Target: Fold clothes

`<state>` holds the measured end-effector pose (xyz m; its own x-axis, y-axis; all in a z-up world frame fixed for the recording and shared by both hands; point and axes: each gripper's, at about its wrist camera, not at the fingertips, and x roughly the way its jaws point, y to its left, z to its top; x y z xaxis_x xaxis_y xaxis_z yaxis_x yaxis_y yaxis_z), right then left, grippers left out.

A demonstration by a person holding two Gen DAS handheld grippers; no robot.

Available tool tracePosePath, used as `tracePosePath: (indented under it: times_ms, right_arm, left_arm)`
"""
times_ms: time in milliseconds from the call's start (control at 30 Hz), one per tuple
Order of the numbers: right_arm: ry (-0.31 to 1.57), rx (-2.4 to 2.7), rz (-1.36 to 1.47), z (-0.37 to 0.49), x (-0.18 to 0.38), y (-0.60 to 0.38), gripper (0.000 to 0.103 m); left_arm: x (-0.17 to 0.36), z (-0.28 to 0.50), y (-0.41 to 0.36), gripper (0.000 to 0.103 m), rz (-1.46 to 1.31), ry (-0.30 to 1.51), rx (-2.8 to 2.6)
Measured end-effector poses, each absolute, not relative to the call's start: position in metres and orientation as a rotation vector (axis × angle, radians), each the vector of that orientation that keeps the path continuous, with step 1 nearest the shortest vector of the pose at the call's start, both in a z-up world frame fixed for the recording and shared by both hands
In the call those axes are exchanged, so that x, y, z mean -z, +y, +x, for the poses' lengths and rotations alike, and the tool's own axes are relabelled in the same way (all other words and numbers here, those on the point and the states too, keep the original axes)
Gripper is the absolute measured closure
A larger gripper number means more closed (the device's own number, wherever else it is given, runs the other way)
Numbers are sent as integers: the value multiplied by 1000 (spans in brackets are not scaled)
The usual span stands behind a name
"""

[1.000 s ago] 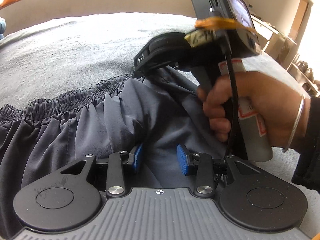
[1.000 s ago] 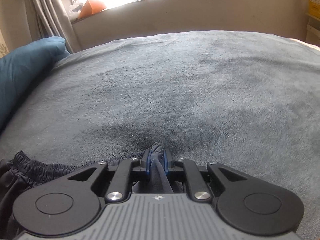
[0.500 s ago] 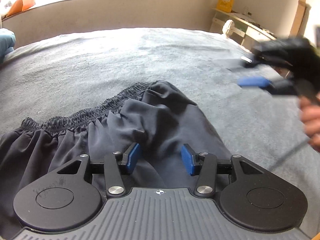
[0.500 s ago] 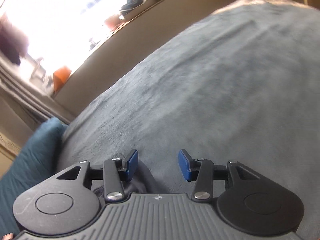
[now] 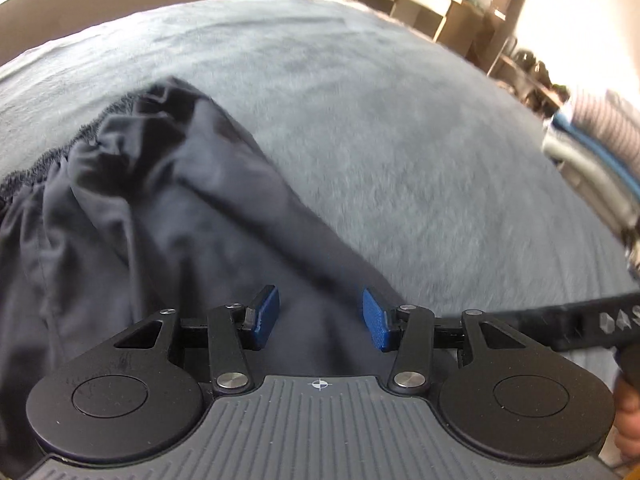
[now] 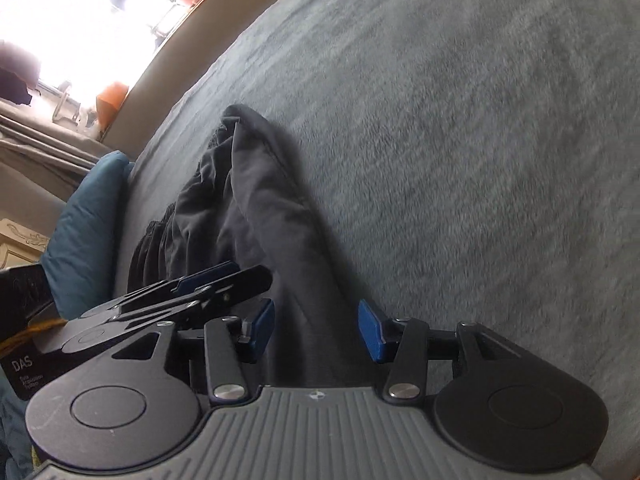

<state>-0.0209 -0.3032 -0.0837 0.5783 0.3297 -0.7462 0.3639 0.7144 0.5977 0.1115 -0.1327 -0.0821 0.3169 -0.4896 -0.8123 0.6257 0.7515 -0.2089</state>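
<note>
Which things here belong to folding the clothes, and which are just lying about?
For the job:
dark shorts
left tongs, open
right tongs, open

Lying about:
grey blanket
blue pillow
shelves
striped cloth

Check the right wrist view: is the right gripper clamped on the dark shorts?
No, the right gripper is open, its blue pads spread apart with the shorts lying loose on the grey blanket between them.

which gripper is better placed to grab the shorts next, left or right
Probably the left hand-held gripper: open, with the dark shorts filling the whole gap between its fingers. The right hand-held gripper, also open, straddles the shorts' edge, half over the grey blanket.
</note>
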Motion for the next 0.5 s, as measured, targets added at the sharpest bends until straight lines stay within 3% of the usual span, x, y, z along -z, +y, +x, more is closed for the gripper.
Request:
tracePosePath:
  times_ms: [267,400,500]
  right_arm:
    - [1059,56,578,-26,96,-264,54]
    - [998,39,393,-35,85,-233,90]
    - [950,26,255,-42,77,-211,95]
  left_arm:
    - [110,102,-126,58,218,1009,696]
    - [113,96,-125,57,235,975,697]
    - [114,96,-120,57,212,966,706]
